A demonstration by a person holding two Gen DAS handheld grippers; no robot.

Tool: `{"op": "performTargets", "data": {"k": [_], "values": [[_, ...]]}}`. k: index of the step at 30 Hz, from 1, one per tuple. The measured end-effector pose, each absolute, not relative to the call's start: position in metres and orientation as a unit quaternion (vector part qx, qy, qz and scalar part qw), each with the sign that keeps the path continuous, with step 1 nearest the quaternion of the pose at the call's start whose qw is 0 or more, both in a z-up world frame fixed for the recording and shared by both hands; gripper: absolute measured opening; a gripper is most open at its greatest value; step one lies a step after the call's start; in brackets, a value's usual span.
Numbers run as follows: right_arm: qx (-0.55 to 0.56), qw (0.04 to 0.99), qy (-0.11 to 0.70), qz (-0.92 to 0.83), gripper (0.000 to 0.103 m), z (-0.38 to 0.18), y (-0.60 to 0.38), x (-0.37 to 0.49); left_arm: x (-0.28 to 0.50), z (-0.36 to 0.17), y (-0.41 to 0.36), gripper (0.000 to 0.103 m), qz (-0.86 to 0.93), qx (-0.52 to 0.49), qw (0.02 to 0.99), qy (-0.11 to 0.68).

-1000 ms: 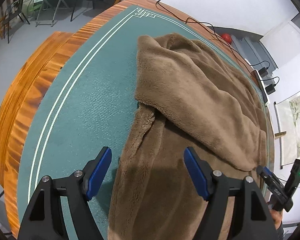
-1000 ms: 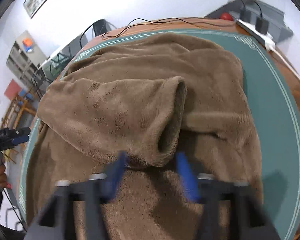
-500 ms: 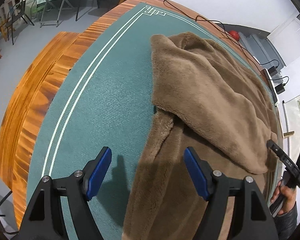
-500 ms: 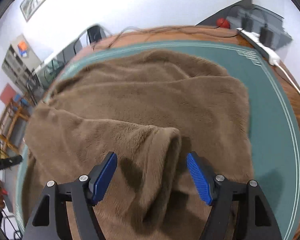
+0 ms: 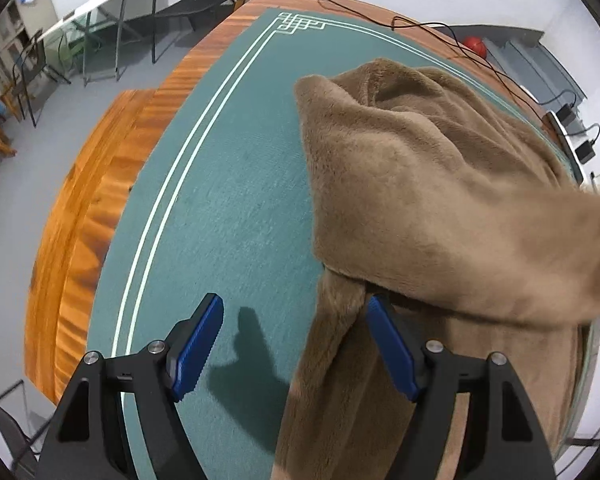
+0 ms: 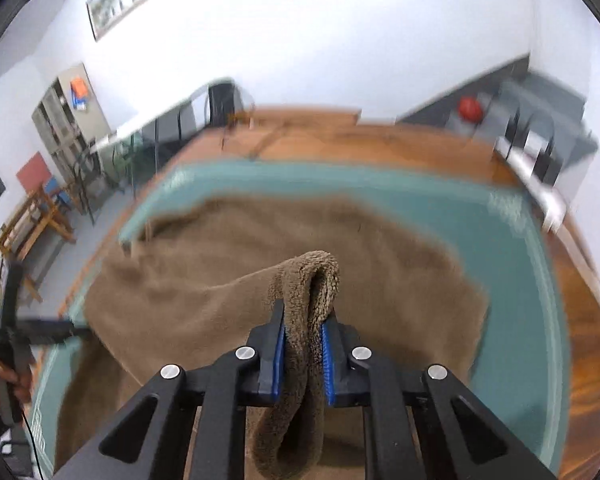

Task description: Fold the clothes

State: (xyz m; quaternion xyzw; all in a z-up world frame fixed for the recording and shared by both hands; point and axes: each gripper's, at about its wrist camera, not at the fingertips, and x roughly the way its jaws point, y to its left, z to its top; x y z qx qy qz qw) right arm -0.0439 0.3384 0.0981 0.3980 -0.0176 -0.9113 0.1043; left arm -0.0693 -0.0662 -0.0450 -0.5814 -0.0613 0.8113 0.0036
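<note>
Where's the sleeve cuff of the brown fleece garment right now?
In the right wrist view the sleeve cuff is pinched in the right claw, raised over the rest of the brown fleece garment on the green mat.

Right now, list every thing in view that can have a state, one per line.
Brown fleece garment: spread on the table, one fold lifted off it, not yet folded.
Right tongs: shut on a bunched fold of the garment.
Left tongs: open, holding nothing, garment edge between the pads.
Green table mat with white border lines: flat, partly covered by the garment.
</note>
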Motion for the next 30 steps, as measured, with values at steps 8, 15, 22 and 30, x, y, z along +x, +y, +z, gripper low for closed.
{"op": "performTargets", "data": {"k": [8,15,22,30], "values": [[0.324,0.047,-0.028,-0.945,0.016,0.155,0.378,-0.056,-0.086,-0.060,-0.052,0.082,0.810,-0.586,0.008,-0.034],[0.366,0.037,-0.043,-0.929,0.016,0.119,0.386,-0.055,-0.081,-0.065,-0.074,0.085,0.812,-0.580,-0.037,-0.061],[0.435,0.028,-0.054,-0.899,0.016,0.060,0.398,-0.064,-0.074,-0.068,-0.094,0.086,0.809,-0.581,-0.053,-0.071],[0.511,0.007,-0.045,-0.858,0.043,0.007,0.411,-0.065,-0.076,-0.066,-0.091,0.086,0.809,-0.583,-0.041,-0.060]]}}
